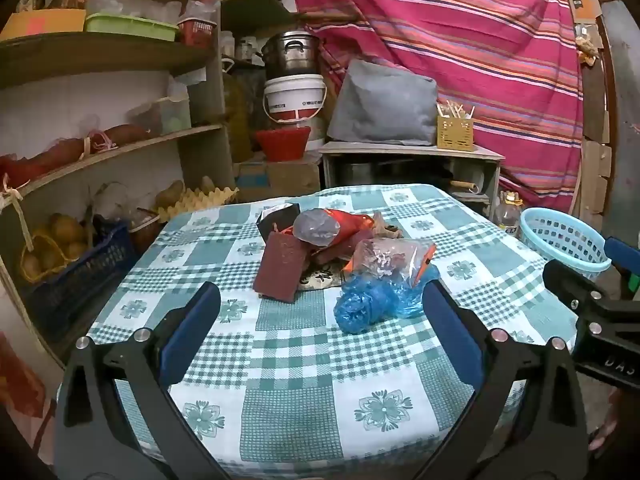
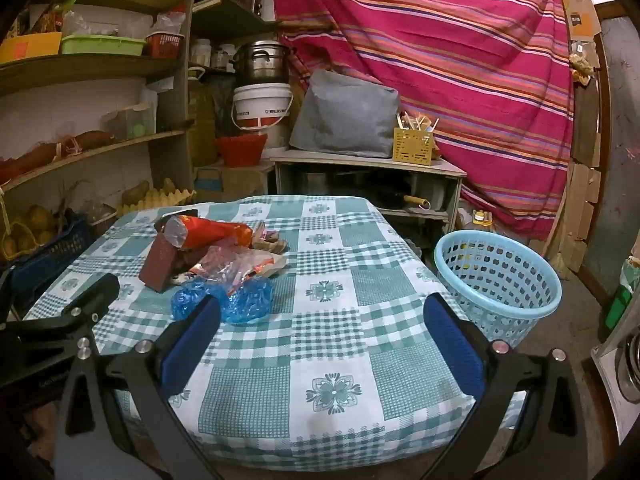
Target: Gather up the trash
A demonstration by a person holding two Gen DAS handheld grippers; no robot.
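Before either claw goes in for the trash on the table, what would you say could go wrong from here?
1. The blue plastic bag lies against the clear wrapper; a pinch may drag both or slip off thin film.
2. The maroon box leans on the pile and could topple if nudged.
3. The blue basket stands off the table's right edge, so a dropped piece may land on the floor.

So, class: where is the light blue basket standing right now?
The light blue basket stands on the floor just off the table's right edge in the right wrist view, in front of the striped cloth.
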